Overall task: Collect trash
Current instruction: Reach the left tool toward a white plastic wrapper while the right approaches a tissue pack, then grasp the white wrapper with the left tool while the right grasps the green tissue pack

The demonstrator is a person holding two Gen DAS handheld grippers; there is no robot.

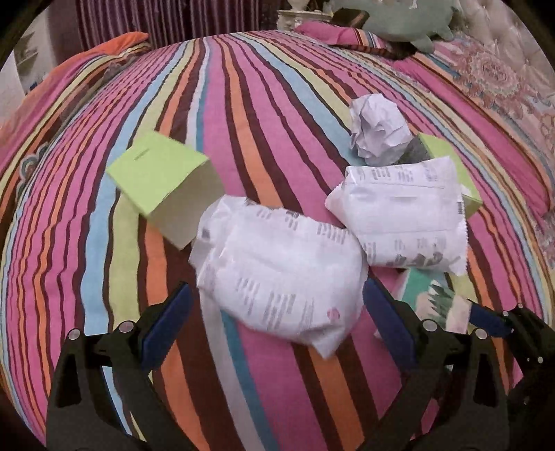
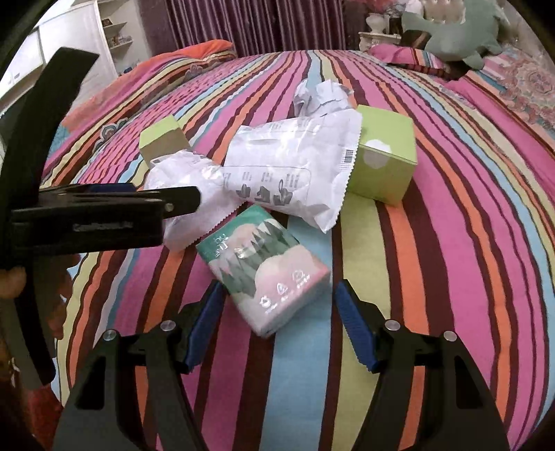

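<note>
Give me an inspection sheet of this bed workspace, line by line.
Surface: striped bedspread, rumpled.
Job's things: two white wrappers, near wrapper, far wrapper; crumpled paper; two green boxes, left box, right box; tissue pack.
Clutter: plush toy by the pillows.
Grippers: left gripper open around the near wrapper; right gripper open at the tissue pack.
Cables: nothing seen.
Surroundings: purple curtain, white shelves.

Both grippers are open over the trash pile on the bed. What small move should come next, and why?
Probably close the left gripper on the near white wrapper: its open fingers already straddle it. The right gripper likewise brackets the tissue pack, both lying on the striped bedspread.
</note>
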